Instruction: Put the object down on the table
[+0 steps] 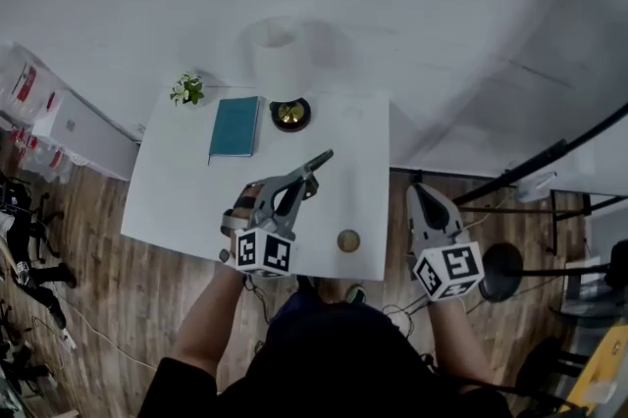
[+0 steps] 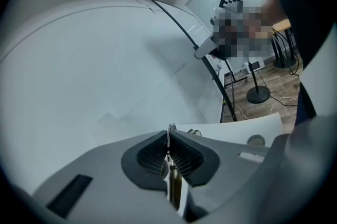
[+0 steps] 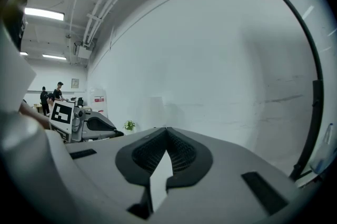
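Observation:
My left gripper (image 1: 324, 158) hangs over the middle of the white table (image 1: 177, 200), tilted up and pointing to the back right. Its jaws are shut on a thin brass-coloured object (image 2: 174, 186), seen edge-on between the pads, with a small tip showing above them; I cannot tell what it is. In the left gripper view, my left gripper (image 2: 168, 136) faces the white wall. My right gripper (image 1: 420, 193) is off the table's right edge, over the wooden floor. In its own view, my right gripper (image 3: 166, 133) has its pads together with nothing between them.
A teal book (image 1: 235, 126), a small plant (image 1: 186, 90) and a lamp (image 1: 283, 58) on a black and gold base (image 1: 290, 114) stand at the table's back. A round disc (image 1: 348, 239) lies near the front edge. A black stand (image 1: 502, 271) is on the floor to the right.

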`<state>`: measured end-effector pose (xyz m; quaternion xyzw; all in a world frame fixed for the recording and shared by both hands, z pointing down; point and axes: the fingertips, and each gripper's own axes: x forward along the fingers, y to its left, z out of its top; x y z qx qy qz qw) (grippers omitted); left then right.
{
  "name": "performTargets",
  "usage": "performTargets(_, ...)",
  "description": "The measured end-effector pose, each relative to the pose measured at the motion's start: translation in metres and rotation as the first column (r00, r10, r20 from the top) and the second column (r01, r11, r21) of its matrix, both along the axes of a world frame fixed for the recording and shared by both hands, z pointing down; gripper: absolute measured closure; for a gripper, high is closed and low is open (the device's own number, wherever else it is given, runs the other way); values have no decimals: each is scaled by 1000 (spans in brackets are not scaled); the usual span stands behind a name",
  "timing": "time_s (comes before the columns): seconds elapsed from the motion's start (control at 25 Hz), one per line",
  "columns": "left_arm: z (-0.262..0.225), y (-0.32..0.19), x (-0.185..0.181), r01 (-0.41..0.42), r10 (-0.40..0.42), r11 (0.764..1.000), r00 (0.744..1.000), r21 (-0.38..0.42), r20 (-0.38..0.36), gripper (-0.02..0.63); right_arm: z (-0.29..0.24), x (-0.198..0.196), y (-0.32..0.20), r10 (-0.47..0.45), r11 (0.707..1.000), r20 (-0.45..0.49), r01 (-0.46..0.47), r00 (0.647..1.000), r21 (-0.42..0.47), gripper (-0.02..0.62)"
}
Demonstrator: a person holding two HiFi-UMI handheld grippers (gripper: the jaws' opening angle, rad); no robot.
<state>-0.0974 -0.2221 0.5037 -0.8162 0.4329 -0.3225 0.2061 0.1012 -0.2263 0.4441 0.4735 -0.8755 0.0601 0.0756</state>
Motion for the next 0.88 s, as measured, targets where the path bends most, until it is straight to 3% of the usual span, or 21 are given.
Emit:
performTargets(0.32,57,-51,-21,-101,97,990,994,-97,-47,594,22,-30,-19,91,994,-68,-94,994,-46,591)
performTargets(0.64,138,-85,-26,-164,165,962,986,-220,-14,594,42,-37,-18,150,983,-130,-162,980,-89,591)
performTargets(0.88,174,-100,-18,-199,210,949,978,-245,16,594,54,-28,-8,194,968,-163,-216,967,-125,591)
